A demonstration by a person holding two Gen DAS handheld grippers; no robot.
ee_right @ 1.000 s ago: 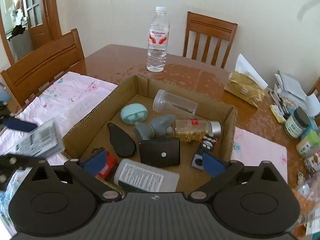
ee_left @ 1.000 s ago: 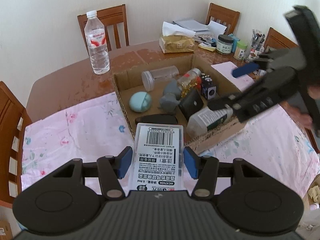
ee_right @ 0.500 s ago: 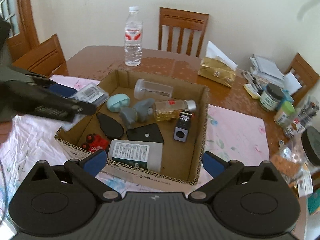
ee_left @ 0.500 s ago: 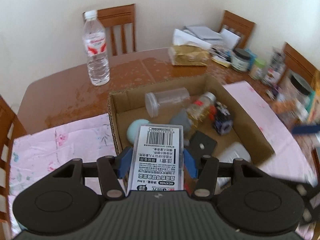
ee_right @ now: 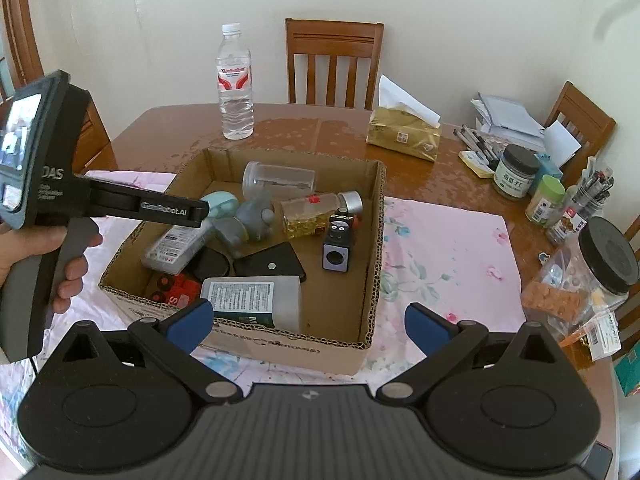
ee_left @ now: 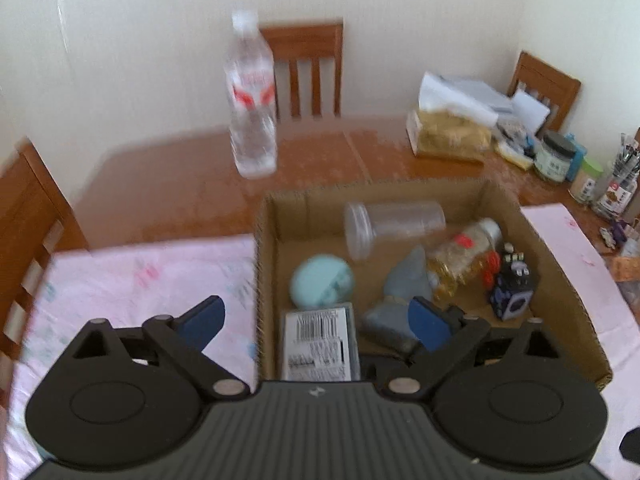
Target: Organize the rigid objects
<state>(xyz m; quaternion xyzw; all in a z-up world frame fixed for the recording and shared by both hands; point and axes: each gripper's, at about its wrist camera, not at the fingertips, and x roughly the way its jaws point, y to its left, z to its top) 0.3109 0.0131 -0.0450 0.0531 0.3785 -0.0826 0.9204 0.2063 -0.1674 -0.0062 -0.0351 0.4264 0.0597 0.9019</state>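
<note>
The glossy brown wooden surface [ee_right: 160, 128] carries a pink floral cloth [ee_right: 448, 248] and, on it, the open corrugated cardboard box [ee_right: 376, 240]. Half a second ago the left gripper [ee_left: 316, 320] pinched the flat clear plastic case with a barcode label [ee_left: 318, 338]; now its blue-padded fingers [ee_left: 202, 318] are spread wide and the case lies inside the box against the near-left wall, apart from both pads. In the right wrist view the case's [ee_right: 176, 246] long axis runs from about 7 o'clock to 1 o'clock, one end propped on a black oval object [ee_right: 210, 264], the left gripper's [ee_right: 196, 214] tip hovering just above it. The right gripper [ee_right: 306, 322], also spread and empty, has drawn back and hangs in front of the box's near wall. Beside the case lie a pale teal rounded egg-shaped object [ee_left: 322, 280], a grey soft-looking figure [ee_right: 250, 220], and a clear ribbed jar [ee_right: 278, 180] on its side. A clear plastic water bottle [ee_right: 236, 84] stands upright at 11 o'clock beyond the box.
</note>
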